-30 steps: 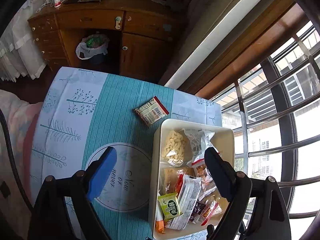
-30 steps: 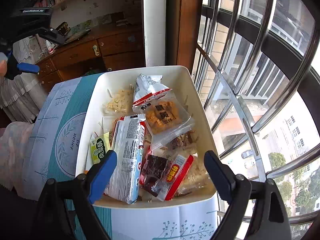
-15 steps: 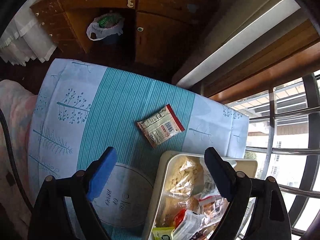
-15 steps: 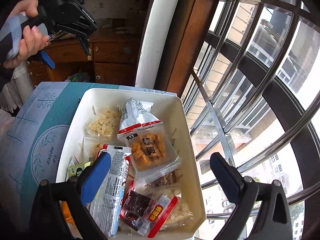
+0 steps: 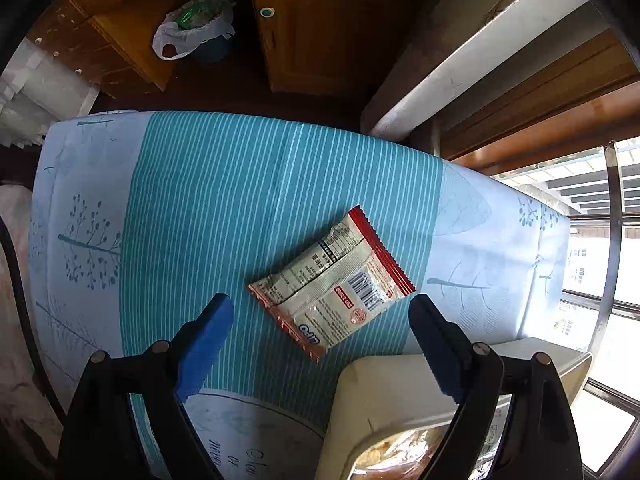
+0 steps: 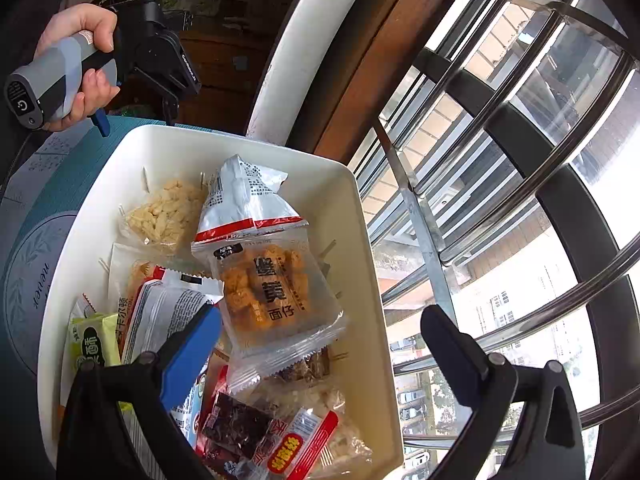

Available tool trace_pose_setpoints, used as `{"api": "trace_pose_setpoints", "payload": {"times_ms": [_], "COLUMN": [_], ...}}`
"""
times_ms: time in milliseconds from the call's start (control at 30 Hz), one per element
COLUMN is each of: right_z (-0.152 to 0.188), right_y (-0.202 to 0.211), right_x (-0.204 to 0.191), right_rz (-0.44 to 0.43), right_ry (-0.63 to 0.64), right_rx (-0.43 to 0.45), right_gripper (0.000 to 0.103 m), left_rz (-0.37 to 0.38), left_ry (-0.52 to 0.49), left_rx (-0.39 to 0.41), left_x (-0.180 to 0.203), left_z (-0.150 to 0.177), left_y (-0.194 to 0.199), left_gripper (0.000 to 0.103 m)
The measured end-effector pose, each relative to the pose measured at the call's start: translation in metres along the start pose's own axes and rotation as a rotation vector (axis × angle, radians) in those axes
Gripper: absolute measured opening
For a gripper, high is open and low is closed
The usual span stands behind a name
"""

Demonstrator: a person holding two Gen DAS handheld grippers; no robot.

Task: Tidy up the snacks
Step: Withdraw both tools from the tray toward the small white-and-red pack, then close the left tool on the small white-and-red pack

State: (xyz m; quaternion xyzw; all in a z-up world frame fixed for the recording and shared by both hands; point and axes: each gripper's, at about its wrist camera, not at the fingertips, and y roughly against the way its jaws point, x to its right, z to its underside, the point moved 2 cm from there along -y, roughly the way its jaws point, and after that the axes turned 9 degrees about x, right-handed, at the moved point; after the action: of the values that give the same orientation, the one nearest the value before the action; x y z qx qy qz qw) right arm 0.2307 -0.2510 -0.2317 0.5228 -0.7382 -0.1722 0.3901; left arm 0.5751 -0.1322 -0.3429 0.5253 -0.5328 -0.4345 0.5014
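A single snack packet (image 5: pixel 334 282), silver with red edges, lies label-up on the teal striped tablecloth (image 5: pixel 224 200). My left gripper (image 5: pixel 320 320) hangs just above it, pointing down, open, the packet's near end between the blue pads. The cream bin (image 6: pixel 352 208) holds several snack bags, among them a clear bag of orange puffs (image 6: pixel 272 284). My right gripper (image 6: pixel 320 328) hovers open over the bin's right side, nothing in its jaws. A hand holds the left gripper (image 6: pixel 168 92) beyond the bin's far corner.
A corner of the cream bin (image 5: pixel 384 388) sits under my left gripper's right finger. Metal window bars (image 6: pixel 500 184) run along the table's right side. A wooden desk (image 5: pixel 312 28) and a bagged waste bin (image 5: pixel 196 28) stand past the table's far edge.
My left gripper came down and forward, off the bin and onto the lone packet, which now looks much larger. My right gripper opened wider and shifted right over the bin.
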Motion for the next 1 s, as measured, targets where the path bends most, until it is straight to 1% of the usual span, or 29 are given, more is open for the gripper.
{"api": "trace_pose_setpoints", "payload": {"times_ms": [133, 233, 367, 633, 767, 867, 933, 1000], "right_z": [0.004, 0.005, 0.006, 0.007, 0.008, 0.008, 0.009, 0.01], "right_y": [-0.007, -0.012, -0.015, -0.019, -0.019, -0.02, -0.02, -0.021], "right_x": [-0.004, -0.004, -0.005, -0.005, -0.004, 0.0, 0.004, 0.007], "right_rz": [0.009, 0.013, 0.026, 0.025, 0.021, 0.026, 0.025, 0.024], "right_ry": [0.019, 0.008, 0.011, -0.005, -0.012, -0.024, -0.042, -0.058], "right_rx": [-0.02, -0.035, -0.049, -0.081, -0.091, -0.103, -0.115, -0.129], "right_gripper": [0.1, 0.1, 0.101, 0.101, 0.101, 0.101, 0.101, 0.101], "left_rz": [-0.008, 0.009, 0.013, -0.018, -0.028, -0.025, -0.025, -0.011], "left_ry": [-0.013, -0.012, -0.009, -0.04, -0.026, -0.018, -0.006, 0.007], "left_rx": [-0.026, -0.036, -0.051, -0.025, -0.008, -0.008, -0.002, 0.003], "left_x": [0.001, 0.001, 0.001, 0.011, 0.011, 0.003, -0.002, -0.011], "left_z": [-0.005, -0.008, -0.008, -0.008, -0.004, -0.002, -0.002, -0.001], "left_y": [-0.019, -0.029, -0.041, -0.043, -0.038, -0.032, -0.029, -0.025], "left_gripper": [0.088, 0.087, 0.087, 0.086, 0.08, 0.073, 0.066, 0.057]}}
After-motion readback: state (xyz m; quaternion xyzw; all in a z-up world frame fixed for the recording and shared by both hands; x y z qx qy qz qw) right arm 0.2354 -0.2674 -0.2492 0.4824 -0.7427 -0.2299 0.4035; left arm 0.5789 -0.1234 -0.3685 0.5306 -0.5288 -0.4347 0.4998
